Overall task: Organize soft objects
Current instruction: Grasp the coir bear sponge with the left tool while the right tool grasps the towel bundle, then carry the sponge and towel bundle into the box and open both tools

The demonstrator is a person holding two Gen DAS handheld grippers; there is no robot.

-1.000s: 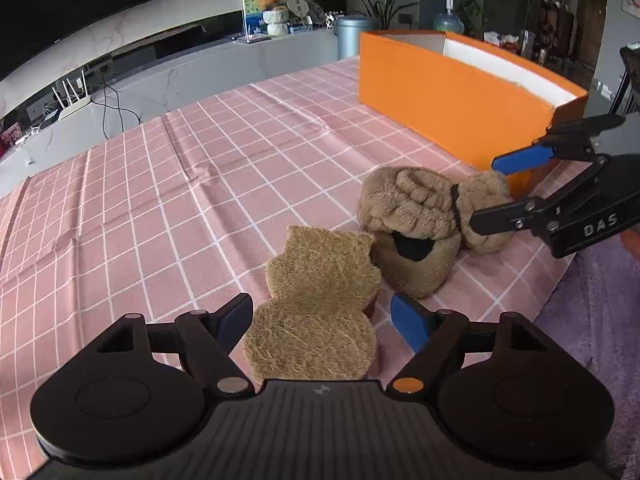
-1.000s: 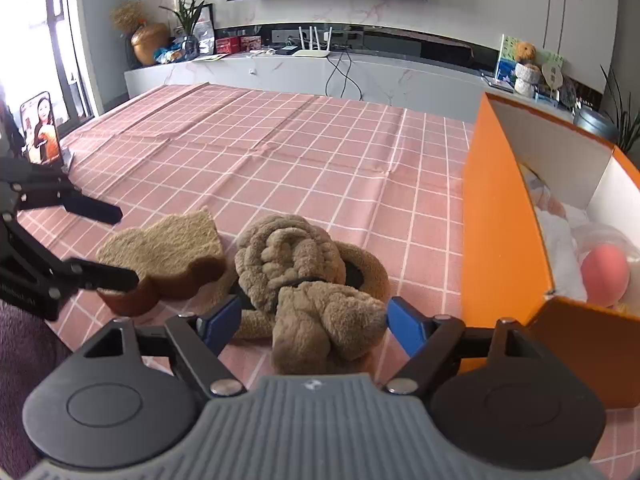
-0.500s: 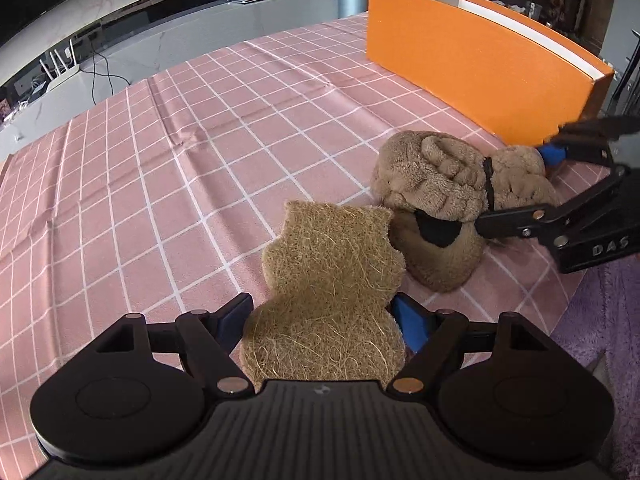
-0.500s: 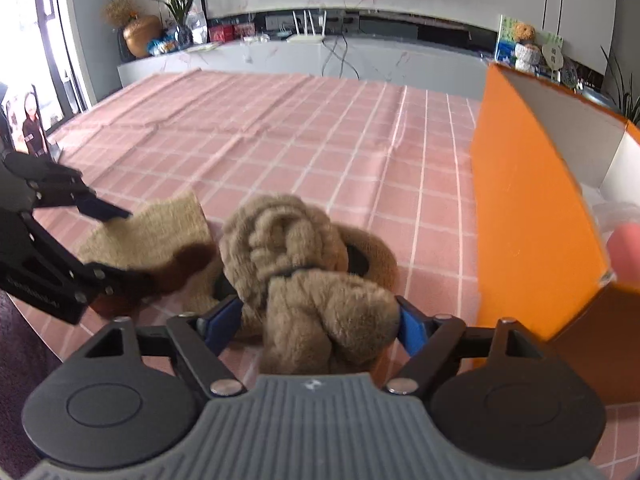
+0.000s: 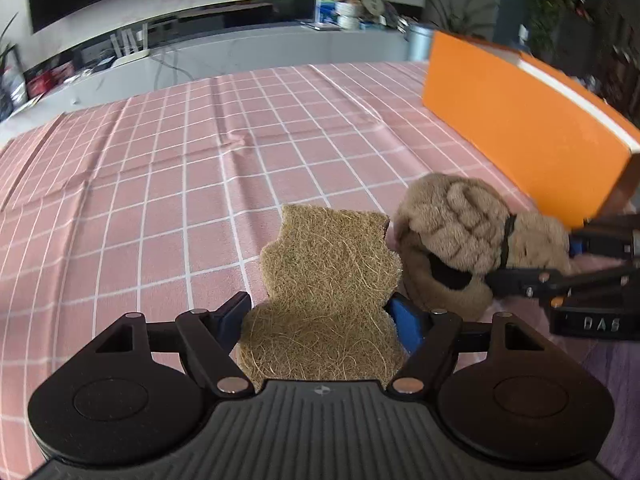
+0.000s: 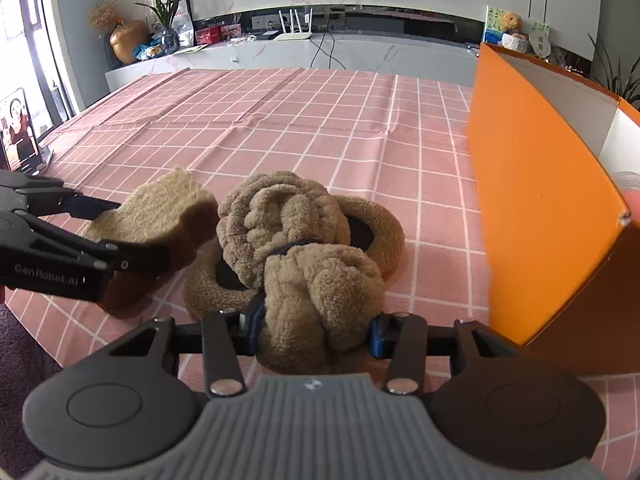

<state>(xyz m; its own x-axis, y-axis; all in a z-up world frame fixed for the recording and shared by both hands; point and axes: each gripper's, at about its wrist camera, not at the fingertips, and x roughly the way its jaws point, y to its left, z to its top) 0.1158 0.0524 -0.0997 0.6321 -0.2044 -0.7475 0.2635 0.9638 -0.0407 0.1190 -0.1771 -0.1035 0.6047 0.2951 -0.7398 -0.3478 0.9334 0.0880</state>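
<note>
The right wrist view alone looks into the orange cardboard box (image 6: 536, 216), showing its white inner wall and a pink rounded thing at the frame edge; the left wrist view shows only the box's outer orange side (image 5: 516, 128). On the left tongs (image 6: 120, 236) the right view reads "GenRobot.AI"; on the right tongs (image 5: 532, 264) the left view reads "DAS".

One tan fibrous scouring pad with a wavy outline (image 5: 324, 292) lies on the bench's pink checked cloth (image 5: 160, 184), touching one brown plush bundle tied with a dark band (image 6: 304, 252).

The left tongs (image 5: 320, 320) have just been closing; their blue pads sit at the pad's sides, though pressing contact is unclear. The right tongs (image 6: 316, 332) have just been closing and squeeze the plush bundle's near lobe. Two tongs, one box.
</note>
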